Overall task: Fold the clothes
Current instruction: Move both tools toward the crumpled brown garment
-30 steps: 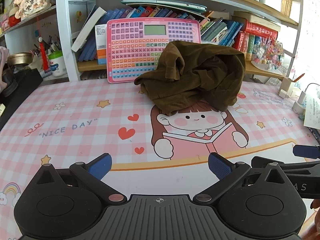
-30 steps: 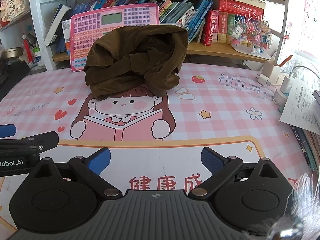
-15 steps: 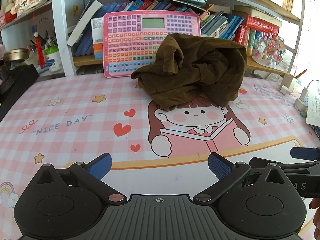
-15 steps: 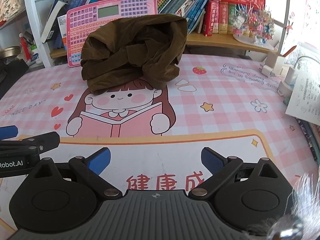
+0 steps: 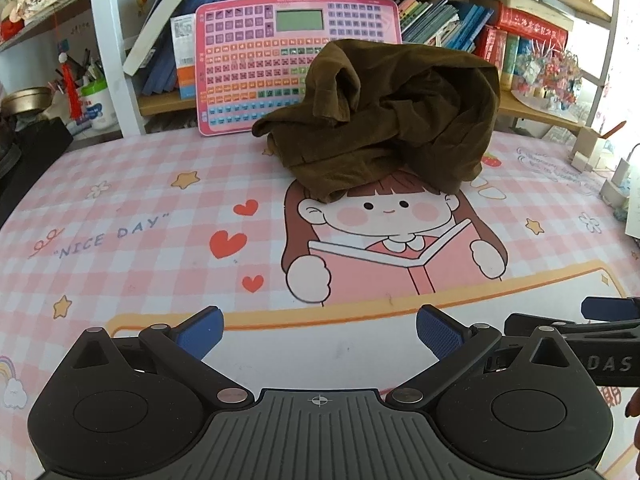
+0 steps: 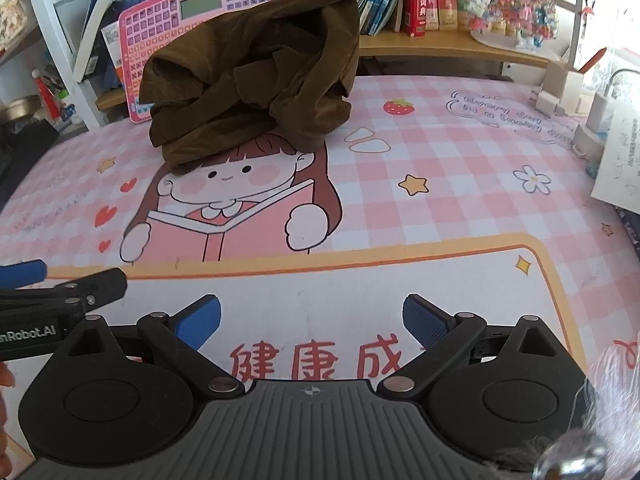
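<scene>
A crumpled dark brown garment (image 5: 384,120) lies in a heap at the far middle of the pink cartoon desk mat (image 5: 120,216); it also shows in the right wrist view (image 6: 256,80). My left gripper (image 5: 318,330) is open and empty, low over the mat's near edge, well short of the garment. My right gripper (image 6: 312,320) is open and empty too, beside the left one. The right gripper's side shows at the left wrist view's right edge (image 5: 600,320), and the left gripper's side at the right wrist view's left edge (image 6: 60,284).
A pink toy keyboard tablet (image 5: 280,60) leans on the bookshelf behind the garment. Books (image 5: 440,20) fill the shelf. Chargers and papers (image 6: 600,120) lie at the right edge. A cup with pens (image 5: 94,104) and dark items stand at far left.
Both grippers have moved forward toward the garment, which now looks larger. The right wrist view has tilted a little. Both grippers stay open.
</scene>
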Demonstrator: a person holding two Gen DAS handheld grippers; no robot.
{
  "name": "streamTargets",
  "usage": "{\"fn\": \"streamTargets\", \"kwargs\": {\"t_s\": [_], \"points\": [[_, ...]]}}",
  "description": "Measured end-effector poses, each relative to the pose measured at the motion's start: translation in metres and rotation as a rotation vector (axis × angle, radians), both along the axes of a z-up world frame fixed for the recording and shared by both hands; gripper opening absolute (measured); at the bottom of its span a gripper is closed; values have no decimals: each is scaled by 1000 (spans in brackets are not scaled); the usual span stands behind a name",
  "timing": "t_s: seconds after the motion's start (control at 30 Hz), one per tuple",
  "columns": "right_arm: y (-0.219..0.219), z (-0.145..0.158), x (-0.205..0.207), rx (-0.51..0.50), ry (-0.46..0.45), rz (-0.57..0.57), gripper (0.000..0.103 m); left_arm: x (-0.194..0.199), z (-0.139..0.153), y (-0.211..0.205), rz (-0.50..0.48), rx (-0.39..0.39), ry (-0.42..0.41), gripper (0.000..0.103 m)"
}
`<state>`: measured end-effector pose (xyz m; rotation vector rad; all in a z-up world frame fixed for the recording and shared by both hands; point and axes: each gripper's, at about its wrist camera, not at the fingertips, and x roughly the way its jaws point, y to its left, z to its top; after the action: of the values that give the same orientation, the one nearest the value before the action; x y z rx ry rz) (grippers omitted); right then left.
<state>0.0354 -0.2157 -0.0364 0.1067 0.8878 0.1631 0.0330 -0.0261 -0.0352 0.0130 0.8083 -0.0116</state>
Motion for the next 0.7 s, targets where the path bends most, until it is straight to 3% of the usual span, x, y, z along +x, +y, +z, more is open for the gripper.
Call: {"fn": "streamTargets", "kwargs": {"t_s": [0.43,0.7], "points": [[-37,13,53,70,-67,-24,99,52,22,-13,46,83,-84,103],[-55,22,85,160,-87,-51,99,91,30,-14,92,79,-106,103]]}}
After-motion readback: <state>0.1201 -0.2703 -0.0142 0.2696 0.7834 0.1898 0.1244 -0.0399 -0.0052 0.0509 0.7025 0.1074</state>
